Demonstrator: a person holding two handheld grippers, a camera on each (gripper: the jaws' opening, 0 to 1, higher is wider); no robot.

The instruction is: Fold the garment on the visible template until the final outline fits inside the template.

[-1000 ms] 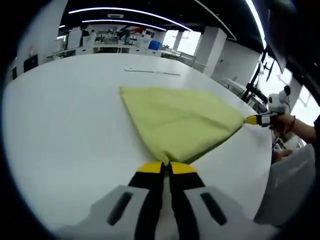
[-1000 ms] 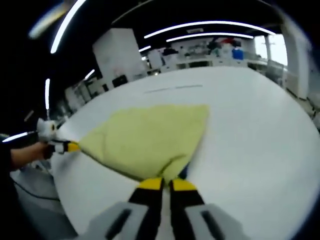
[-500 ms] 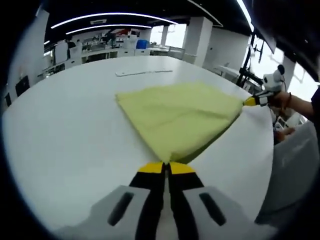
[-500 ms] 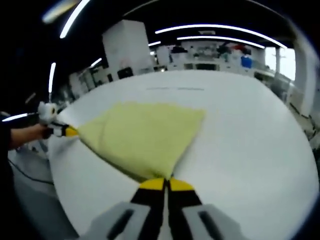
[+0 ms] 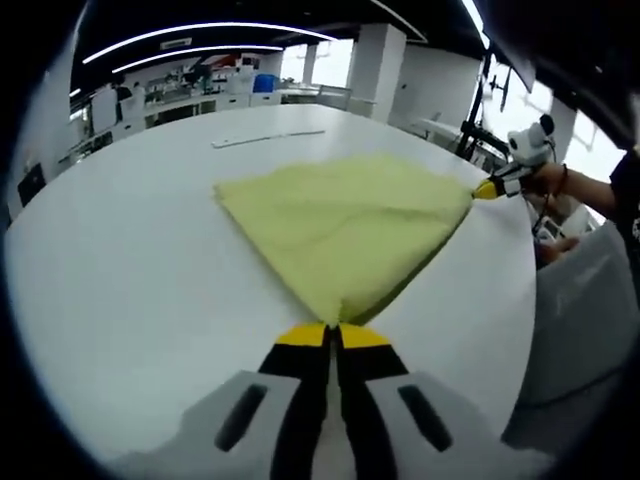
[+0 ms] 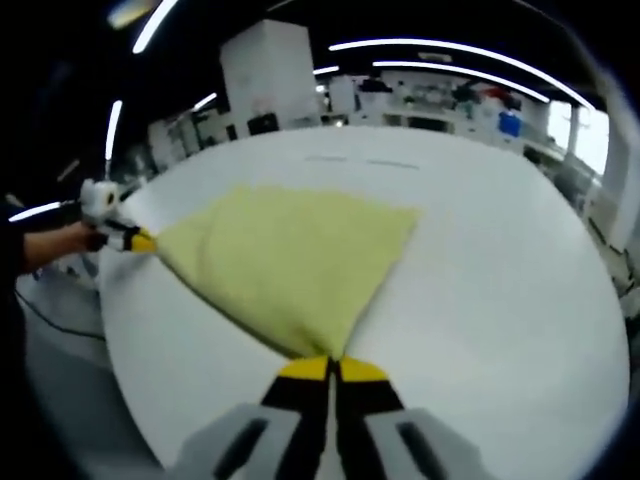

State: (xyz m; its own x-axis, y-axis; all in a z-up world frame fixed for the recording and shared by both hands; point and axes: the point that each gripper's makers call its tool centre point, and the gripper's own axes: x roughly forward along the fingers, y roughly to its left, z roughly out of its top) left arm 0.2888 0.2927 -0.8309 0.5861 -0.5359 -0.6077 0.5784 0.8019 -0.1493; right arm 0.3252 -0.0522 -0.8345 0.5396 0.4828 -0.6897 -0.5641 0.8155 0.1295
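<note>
Both grippers are clenched on corners of the yellow garment (image 5: 345,225): my left gripper (image 5: 333,336) on one, my right gripper (image 6: 332,369) on the neighbouring one. Cloth lies stretched across the white desk (image 5: 130,260). I judge a fold is underway; next, carry both corners over to the far edge.

An open-plan lab or workshop hall: a broad white table (image 5: 120,260), far benches (image 5: 200,95) crowded with equipment, white columns (image 6: 265,80) and long ceiling light strips (image 5: 200,30)
</note>
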